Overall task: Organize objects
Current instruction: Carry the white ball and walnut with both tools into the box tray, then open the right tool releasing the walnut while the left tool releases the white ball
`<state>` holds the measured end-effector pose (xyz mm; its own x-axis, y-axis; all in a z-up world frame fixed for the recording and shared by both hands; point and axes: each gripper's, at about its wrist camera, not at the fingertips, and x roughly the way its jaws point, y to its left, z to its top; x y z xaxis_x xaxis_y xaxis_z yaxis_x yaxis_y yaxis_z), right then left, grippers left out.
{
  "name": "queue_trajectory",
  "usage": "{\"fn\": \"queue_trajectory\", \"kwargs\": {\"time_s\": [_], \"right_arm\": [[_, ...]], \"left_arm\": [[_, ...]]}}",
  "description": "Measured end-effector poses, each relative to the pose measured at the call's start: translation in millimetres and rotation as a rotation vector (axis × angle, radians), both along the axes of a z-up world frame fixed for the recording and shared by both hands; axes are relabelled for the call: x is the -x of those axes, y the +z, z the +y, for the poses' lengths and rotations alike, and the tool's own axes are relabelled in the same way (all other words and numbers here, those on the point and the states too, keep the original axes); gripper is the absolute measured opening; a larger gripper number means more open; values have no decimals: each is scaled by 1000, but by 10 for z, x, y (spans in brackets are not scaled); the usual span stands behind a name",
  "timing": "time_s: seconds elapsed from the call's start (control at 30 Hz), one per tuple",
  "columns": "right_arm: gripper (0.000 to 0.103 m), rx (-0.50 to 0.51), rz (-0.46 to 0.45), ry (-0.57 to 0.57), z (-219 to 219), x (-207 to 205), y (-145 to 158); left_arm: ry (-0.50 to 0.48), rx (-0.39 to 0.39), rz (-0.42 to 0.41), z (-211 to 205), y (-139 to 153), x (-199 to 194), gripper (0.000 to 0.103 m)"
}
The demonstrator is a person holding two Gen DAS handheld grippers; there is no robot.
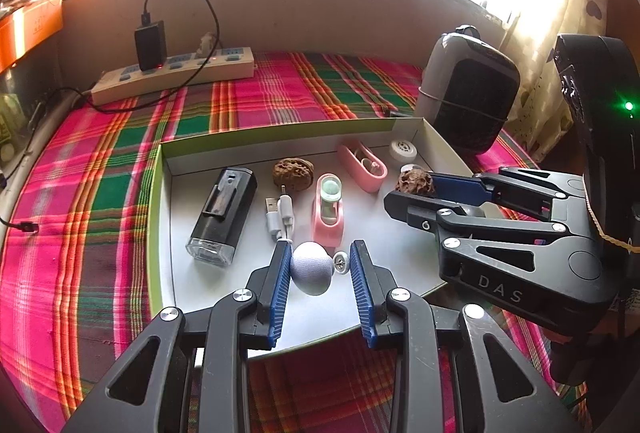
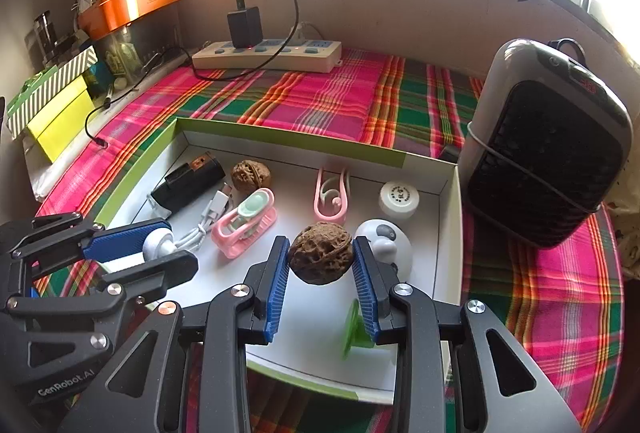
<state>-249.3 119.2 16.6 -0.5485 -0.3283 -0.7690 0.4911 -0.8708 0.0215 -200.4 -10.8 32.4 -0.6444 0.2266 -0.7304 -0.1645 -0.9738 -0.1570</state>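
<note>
A wrinkled brown walnut (image 2: 321, 252) hangs clamped between blue pads above the white tray (image 2: 448, 217), near the tray's right wall. A pale lavender ball (image 1: 312, 267) is gripped over the tray's front part. A second walnut (image 1: 293, 172) lies on the tray floor toward its back wall.

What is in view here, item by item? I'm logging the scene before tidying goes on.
tray: 1, white with green rim, on the plaid cloth
walnuts: 2, brown; one held, one lying at the tray's back
pale round ball: 1, whitish, between the left fingers
pink clips: 2, in the tray's middle and back
black device: 1, tray's left
white cable: 1, beside it
white round cap: 1, back right corner
power strip: 1, cream, by the wall
heater: 1, grey and black, right of the tray
left gripper: black, blue pads
right gripper: same, gripping a walnut
</note>
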Motion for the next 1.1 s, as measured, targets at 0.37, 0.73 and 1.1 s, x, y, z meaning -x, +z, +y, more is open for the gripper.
{"fn": "queue_trajectory", "kwargs": {"time_s": [0.37,0.73,1.1], "right_arm": [[33,-23,-21,25,-68,65,-95],[33,-42,-22,26,-97,91,-132],[33,-49,-16,24,-110,94,-139]], "left_arm": [[-12,7,-23,33,-94,88,28],[-21,30,-21,76,-104,123,28],[-24,36,-21,81,-111,140,28]]}}
